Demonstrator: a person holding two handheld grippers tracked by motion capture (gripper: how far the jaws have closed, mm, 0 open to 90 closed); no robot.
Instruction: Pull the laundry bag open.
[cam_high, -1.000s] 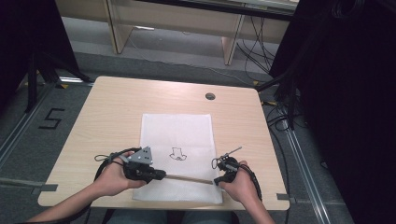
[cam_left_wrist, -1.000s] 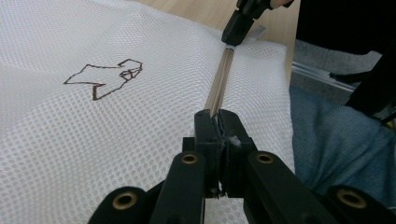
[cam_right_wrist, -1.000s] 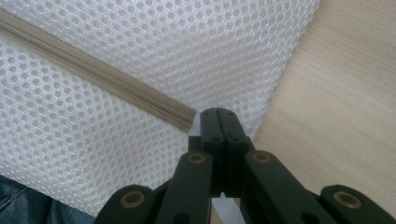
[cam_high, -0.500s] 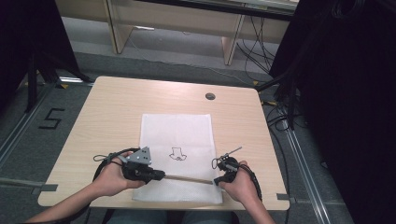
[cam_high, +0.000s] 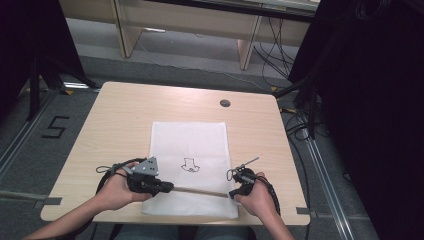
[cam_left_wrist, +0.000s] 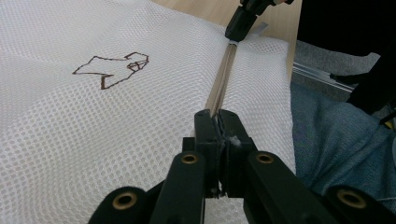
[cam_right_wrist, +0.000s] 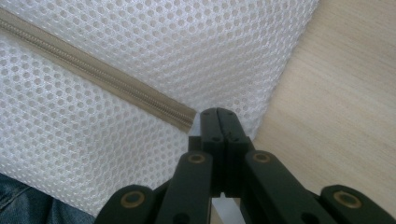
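On wooden table (cam_high: 125, 115): mesh bag (cam_high: 190, 145), its zipper (cam_high: 200, 191) stretched between clamped left gripper (cam_high: 167, 188) and right gripper (cam_high: 232, 194) pinching the bag's edge.

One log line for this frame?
left gripper: shut on zipper | right gripper: shut at zipper end | mesh bag: flat on table

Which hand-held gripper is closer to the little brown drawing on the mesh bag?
Left. The left hand-held gripper sits just below-left of the brown drawing, shut at the zipper's left end. The right hand-held gripper is farther off, at the mesh bag's right edge.
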